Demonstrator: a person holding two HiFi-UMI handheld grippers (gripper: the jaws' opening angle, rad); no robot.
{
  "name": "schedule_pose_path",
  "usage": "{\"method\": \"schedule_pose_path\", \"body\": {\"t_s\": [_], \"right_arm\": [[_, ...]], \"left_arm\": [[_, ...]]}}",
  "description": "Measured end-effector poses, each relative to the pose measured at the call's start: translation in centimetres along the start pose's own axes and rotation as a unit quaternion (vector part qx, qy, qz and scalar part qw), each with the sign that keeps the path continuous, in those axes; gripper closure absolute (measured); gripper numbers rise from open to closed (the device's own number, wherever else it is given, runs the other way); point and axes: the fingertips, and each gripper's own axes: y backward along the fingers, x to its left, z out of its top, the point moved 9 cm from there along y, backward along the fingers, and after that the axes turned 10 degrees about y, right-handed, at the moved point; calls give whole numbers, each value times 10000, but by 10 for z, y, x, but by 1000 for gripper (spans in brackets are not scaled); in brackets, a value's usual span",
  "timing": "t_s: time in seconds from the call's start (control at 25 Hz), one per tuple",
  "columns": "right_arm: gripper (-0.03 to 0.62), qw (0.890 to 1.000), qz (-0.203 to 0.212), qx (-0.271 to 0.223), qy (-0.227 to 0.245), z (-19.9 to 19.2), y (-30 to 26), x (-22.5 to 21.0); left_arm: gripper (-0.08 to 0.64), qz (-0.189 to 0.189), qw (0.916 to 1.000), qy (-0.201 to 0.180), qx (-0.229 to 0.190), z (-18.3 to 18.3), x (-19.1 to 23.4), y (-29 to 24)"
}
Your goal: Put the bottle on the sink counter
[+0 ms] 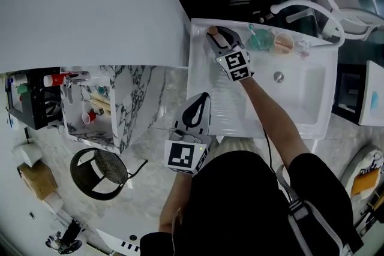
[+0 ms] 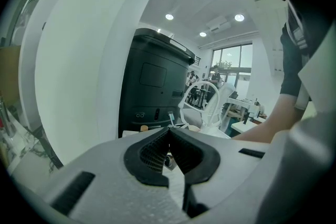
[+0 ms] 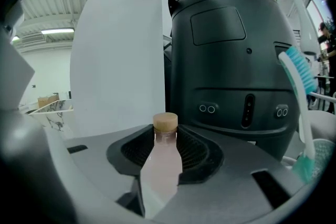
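1. Marble flooring (image 1: 150,147) is shown around a white sink (image 1: 312,120), whose ribbed counter (image 1: 219,108) lies to the left of the basin in the head view. A curved white wall (image 1: 90,3) and a black appliance (image 3: 231,60) stand behind it.
2. A teal brush (image 3: 300,81) and a cup (image 1: 283,42) are set along the back ledge of the sink, to the right of the working corner.
3. The right gripper (image 1: 217,39) is extended to the back left corner of the sink. Its jaws are closed against both sides of the bottle (image 3: 163,165), so that a firm grip is indicated.
4. The bottle is held upright. It is pale pink with a tan cap, and the cap stands just above the jaw tips.
5. The left gripper (image 2: 169,131) is held near the front left edge of the sink. Its jaws are brought together and nothing is held between them.
6. Progress: the bottle is judged to have been carried to the counter at the corner of the sink. Whether its base is resting on the surface cannot be told, since the bottom is hidden by the jaws.
7. Remaining: the bottle is to be set down if it is not yet down, the right jaws are to be opened, and the gripper is to be drawn clear without the bottle being tipped.
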Motion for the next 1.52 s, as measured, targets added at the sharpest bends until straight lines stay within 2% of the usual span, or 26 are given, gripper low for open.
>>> {"method": "schedule_pose_path", "body": {"t_s": [0.52, 0.88, 1.12, 1.52], "right_arm": [[445, 9995, 87, 280, 130, -3, 3, 1], [391, 9987, -31, 450, 220, 3, 18, 6], [393, 9989, 4, 404, 235, 8, 37, 8], [393, 9993, 15, 265, 271, 27, 99, 11]], "left_arm": [[542, 152, 9999, -28, -46, 0, -6, 8], [542, 249, 9996, -46, -159, 0, -14, 16], [543, 311, 9991, -38, -270, 0, -24, 24], [543, 196, 9993, -47, -306, -10, -58, 24]]}}
